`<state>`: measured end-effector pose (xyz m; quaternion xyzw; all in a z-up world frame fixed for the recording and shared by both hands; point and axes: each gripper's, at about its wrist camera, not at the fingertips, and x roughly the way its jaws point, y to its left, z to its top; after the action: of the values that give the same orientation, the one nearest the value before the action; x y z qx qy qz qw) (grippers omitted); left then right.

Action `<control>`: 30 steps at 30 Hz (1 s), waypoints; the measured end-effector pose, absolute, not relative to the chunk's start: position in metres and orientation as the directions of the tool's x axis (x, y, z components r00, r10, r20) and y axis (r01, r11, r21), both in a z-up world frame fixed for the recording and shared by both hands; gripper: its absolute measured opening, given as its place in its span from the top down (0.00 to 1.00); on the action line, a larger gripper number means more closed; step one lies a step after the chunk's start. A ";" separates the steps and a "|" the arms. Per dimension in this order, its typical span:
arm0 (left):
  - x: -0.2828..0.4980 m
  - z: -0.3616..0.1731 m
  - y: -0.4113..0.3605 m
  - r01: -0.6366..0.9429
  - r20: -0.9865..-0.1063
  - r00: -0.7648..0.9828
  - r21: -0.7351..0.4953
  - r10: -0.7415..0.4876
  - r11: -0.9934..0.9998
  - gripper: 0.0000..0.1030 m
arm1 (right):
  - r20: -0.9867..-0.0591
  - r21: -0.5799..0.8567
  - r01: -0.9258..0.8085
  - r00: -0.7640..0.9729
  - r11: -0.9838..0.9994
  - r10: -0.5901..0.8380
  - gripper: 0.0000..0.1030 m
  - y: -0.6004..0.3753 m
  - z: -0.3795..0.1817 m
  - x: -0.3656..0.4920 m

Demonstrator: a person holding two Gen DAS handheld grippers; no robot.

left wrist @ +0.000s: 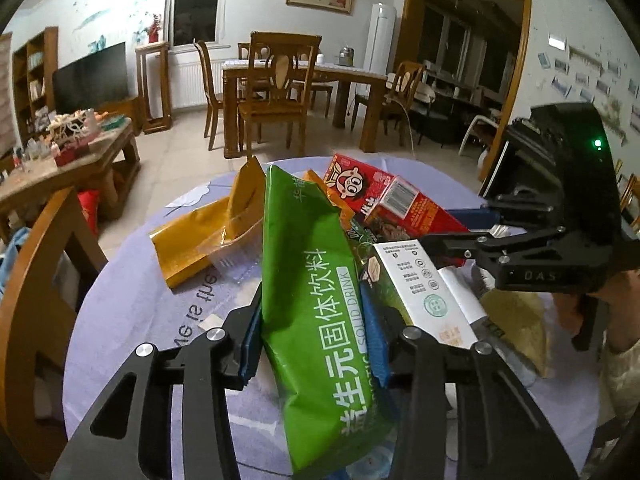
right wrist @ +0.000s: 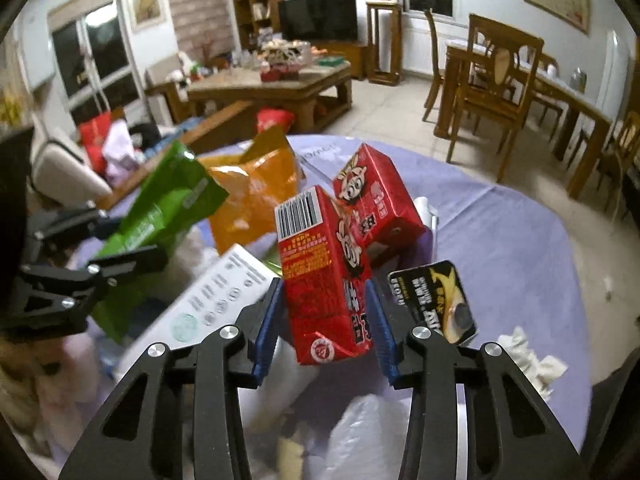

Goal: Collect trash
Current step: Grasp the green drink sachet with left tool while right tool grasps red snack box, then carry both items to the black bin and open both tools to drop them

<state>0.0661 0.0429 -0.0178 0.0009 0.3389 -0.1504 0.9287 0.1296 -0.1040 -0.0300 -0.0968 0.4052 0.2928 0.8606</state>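
Both pieces of trash are up off the table (right wrist: 520, 240): the green drink pouch (left wrist: 320, 300) is pinched in the left gripper (left wrist: 316, 344), and the red milk carton (right wrist: 324, 280) is clamped in the right gripper (right wrist: 326, 328) above the heap. This looks like mid-collection; next, both need carrying to a bin, none in view, while the second red carton (right wrist: 376, 200), orange bag (right wrist: 256, 196) and white box (right wrist: 216, 292) wait.

Black hand-held gripper (left wrist: 314, 344), blue pads (left wrist: 250, 340), silver screws.
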 end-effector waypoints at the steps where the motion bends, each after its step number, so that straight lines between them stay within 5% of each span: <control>1: 0.063 -0.017 0.046 0.282 -0.624 0.725 -0.116 -0.291 0.952 0.60 | -0.749 0.090 -0.579 0.496 0.810 0.438 0.60 -0.107 -0.029 0.128; 18: 0.021 0.028 0.008 0.346 -0.518 0.771 -0.147 -0.370 0.926 0.61 | -0.478 0.447 -0.505 0.562 0.738 0.675 0.68 -0.237 0.034 0.075; 30: 0.042 0.041 -0.125 0.550 -0.487 0.666 -0.193 -0.566 0.813 0.61 | -0.414 0.443 -0.310 0.761 0.841 0.499 0.68 -0.405 0.033 0.011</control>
<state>0.0422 -0.1252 0.0411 -0.0148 0.2716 -0.3056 0.9125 0.0108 -0.4047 0.0335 0.1769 0.2667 0.2196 0.9216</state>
